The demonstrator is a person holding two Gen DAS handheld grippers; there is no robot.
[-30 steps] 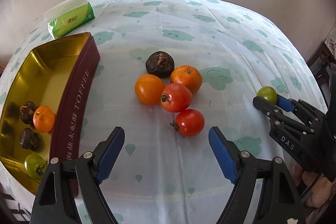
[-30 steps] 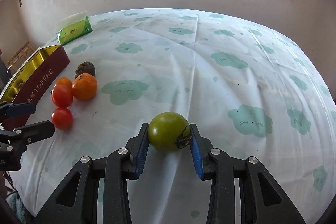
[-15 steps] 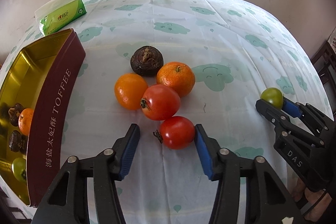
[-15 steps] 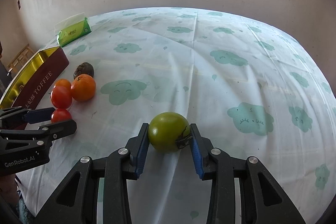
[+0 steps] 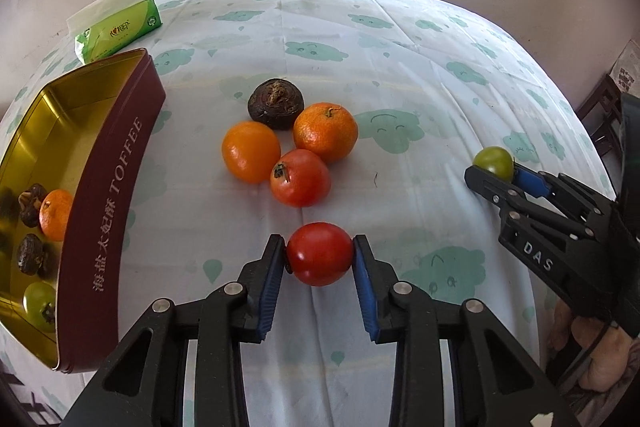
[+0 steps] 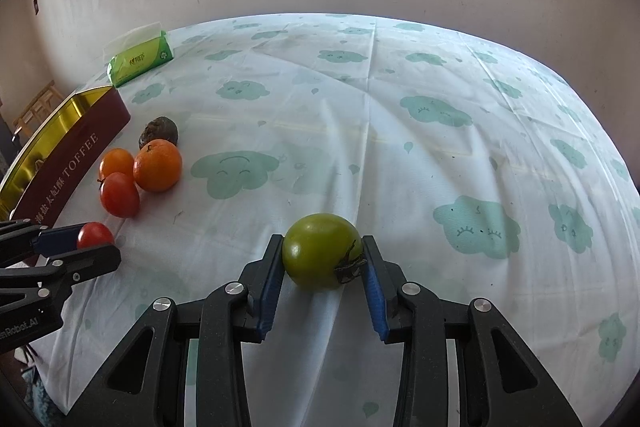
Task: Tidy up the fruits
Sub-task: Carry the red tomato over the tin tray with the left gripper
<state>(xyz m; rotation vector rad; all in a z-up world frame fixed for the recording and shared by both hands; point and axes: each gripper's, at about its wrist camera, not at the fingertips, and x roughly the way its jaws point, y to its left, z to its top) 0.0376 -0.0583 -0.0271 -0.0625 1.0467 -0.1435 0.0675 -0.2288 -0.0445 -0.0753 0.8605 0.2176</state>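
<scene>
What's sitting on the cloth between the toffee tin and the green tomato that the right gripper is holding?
In the right wrist view, between toffee tin and green tomato: a red tomato, two oranges, a dark fruit.

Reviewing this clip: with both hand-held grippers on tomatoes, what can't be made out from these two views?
- Toffee tin contents: in the right wrist view its wall hides them; in the left wrist view the frame edge cuts its near-left end.
- Whether the red tomato or the green tomato is lifted: each hides its own underside.
- The person: only part of a hand shows, at the left wrist view's edge.
</scene>
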